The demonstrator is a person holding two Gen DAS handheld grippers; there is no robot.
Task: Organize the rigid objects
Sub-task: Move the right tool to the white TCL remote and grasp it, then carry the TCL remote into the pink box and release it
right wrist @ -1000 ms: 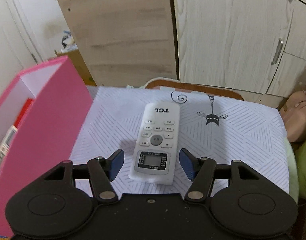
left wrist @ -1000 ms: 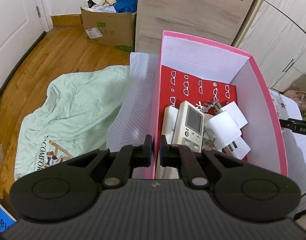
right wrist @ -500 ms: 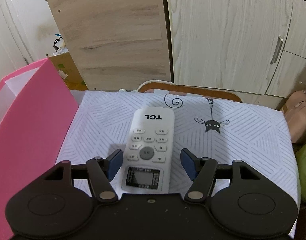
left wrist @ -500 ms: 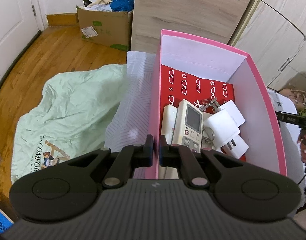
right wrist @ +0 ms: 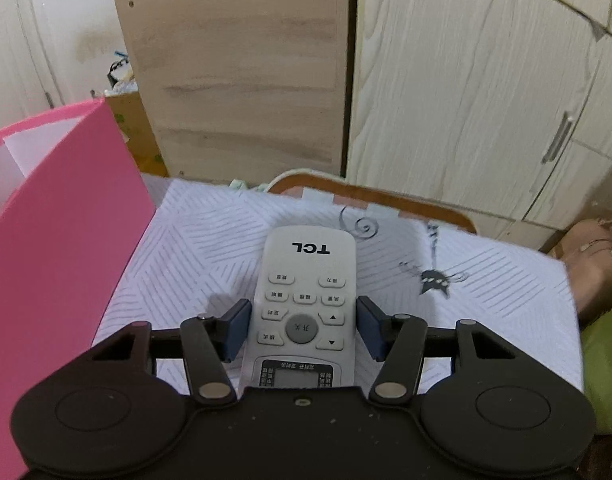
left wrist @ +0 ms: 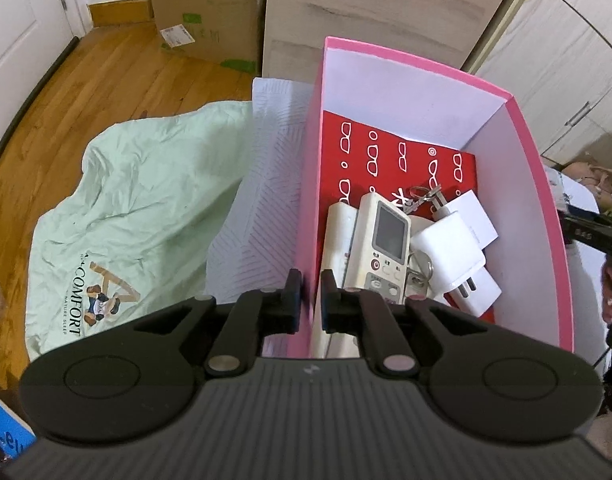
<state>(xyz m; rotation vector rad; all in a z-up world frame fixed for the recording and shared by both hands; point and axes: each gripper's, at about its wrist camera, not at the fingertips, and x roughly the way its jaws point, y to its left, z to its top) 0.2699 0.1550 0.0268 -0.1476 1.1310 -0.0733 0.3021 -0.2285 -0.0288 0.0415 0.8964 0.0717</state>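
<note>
change since earlier: your right gripper (right wrist: 304, 328) has come forward over the white tcl remote (right wrist: 306, 304), so the remote now fills the gap between its fingers instead of lying ahead of them. your left gripper (left wrist: 310, 300) has barely shifted on the pink box (left wrist: 544, 216).
step in hand: picking up the last loose item, judging by the bare cloth around it. the grasp is being made, not yet finished.
right fingers: mid-width and closing. the blue pads (right wrist: 237, 326) flank the remote's two long edges at the level of the round grey button. a thin strip of cloth shows on each side, so the pads do not seem to press yet.
left fingers: nearly together, pinching the near left wall of the pink box and steadying it.
where the remote is: flat on the white striped cloth (right wrist: 194, 256) covering the table, just right of the pink box's outer wall, not touching it.
remote's direction: long axis runs straight away from you, in line with the right gripper. the tcl logo end is far, the small display end is near, half hidden under the gripper body. buttons face up.
inside the box: a red patterned case (left wrist: 390, 160), a second remote with a screen (left wrist: 386, 240), white plug adapters (left wrist: 450, 248) and keys (left wrist: 420, 196).
next move: finish closing on the long edges, lift level, carry left over the box wall, and set the remote down lengthwise beside the other remote.
risk: the smooth plastic could slip if the pads grip off centre.
</note>
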